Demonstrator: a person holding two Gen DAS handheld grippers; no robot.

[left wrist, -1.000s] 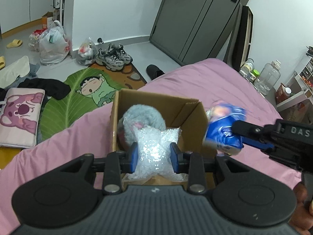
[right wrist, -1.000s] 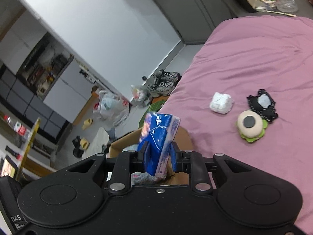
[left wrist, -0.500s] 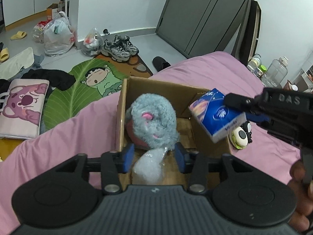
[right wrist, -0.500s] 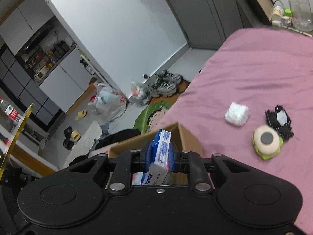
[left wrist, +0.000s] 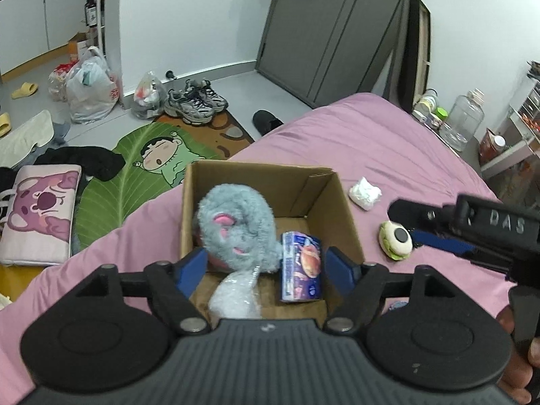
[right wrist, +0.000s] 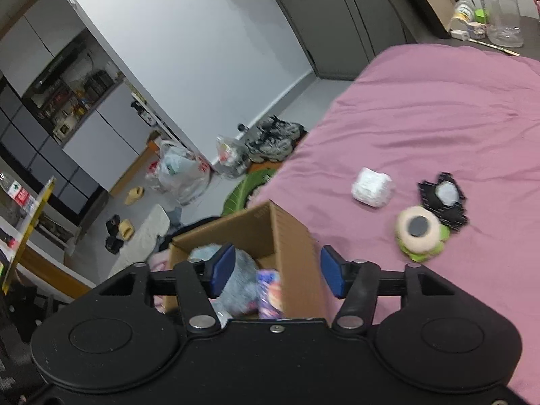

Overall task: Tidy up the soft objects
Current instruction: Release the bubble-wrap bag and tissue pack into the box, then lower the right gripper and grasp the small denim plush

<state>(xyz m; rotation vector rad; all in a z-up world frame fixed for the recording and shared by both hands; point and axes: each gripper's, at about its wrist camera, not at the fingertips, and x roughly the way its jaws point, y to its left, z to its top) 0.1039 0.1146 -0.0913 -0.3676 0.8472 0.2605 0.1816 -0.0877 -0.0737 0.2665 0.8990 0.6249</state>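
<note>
Both grippers spread, empty: left gripper [left wrist: 266, 266] | right gripper [right wrist: 275, 271] | above cardboard box [left wrist: 332, 202]

— What carries it all?

— A bed under a pink sheet [left wrist: 371, 141]. An open cardboard box [left wrist: 347, 222] sits near its edge.

— And beside the box?

— A crumpled white wad [left wrist: 365, 193] lies on the sheet just right of it. Further along, a round cream-and-green plush [left wrist: 395, 244], and touching it a flat black piece with a pale patch [right wrist: 442, 199], possibly fabric; it is blurred.

— All apart from the box?

— Yes, none of the three touches it.
</note>
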